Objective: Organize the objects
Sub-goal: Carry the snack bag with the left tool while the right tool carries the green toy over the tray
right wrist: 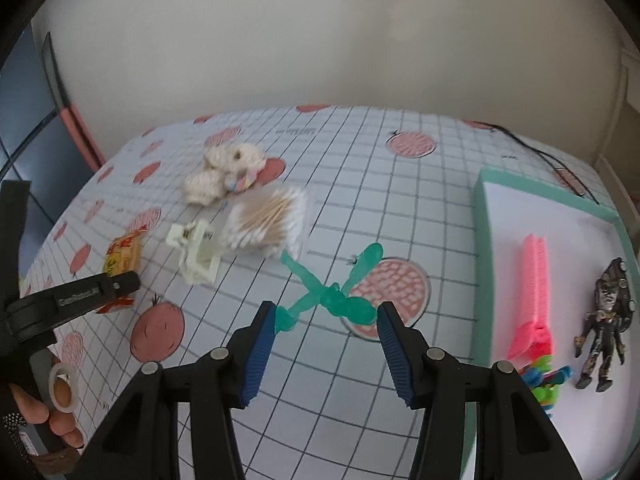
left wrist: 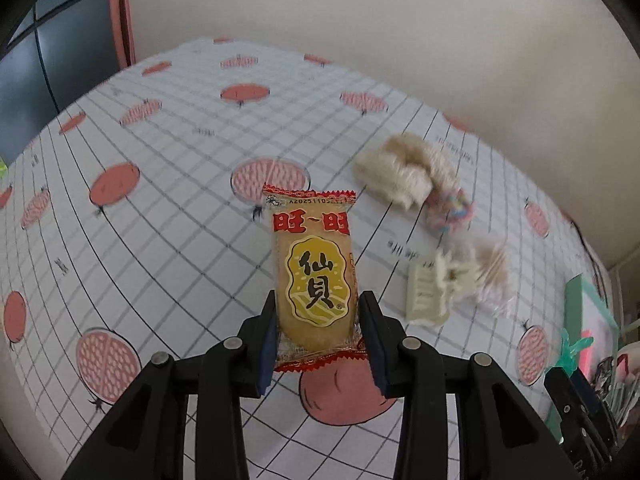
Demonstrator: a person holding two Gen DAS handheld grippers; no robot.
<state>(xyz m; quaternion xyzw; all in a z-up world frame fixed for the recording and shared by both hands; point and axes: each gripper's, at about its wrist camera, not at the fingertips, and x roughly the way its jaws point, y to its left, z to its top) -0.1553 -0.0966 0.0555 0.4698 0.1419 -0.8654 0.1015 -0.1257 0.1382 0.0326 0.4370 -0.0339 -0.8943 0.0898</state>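
In the left wrist view my left gripper [left wrist: 318,340] is shut on a yellow rice cracker packet [left wrist: 314,276] with red crimped ends, held upright above the gridded tablecloth [left wrist: 160,200]. In the right wrist view my right gripper [right wrist: 325,312] is shut on a teal plastic insect-shaped toy [right wrist: 328,296]; its two ends touch the blue pads [right wrist: 260,344]. That view also shows the left gripper [right wrist: 116,282] at the left with the packet [right wrist: 122,258], and a hand [right wrist: 60,412] on its handle.
On the cloth lie a cream plush toy [right wrist: 224,172], a bag of cotton swabs [right wrist: 268,220] and a cream claw clip [right wrist: 196,252]. A teal-rimmed tray [right wrist: 520,184] at right holds a pink comb [right wrist: 534,296], a dark figurine [right wrist: 604,320] and coloured clips [right wrist: 548,380].
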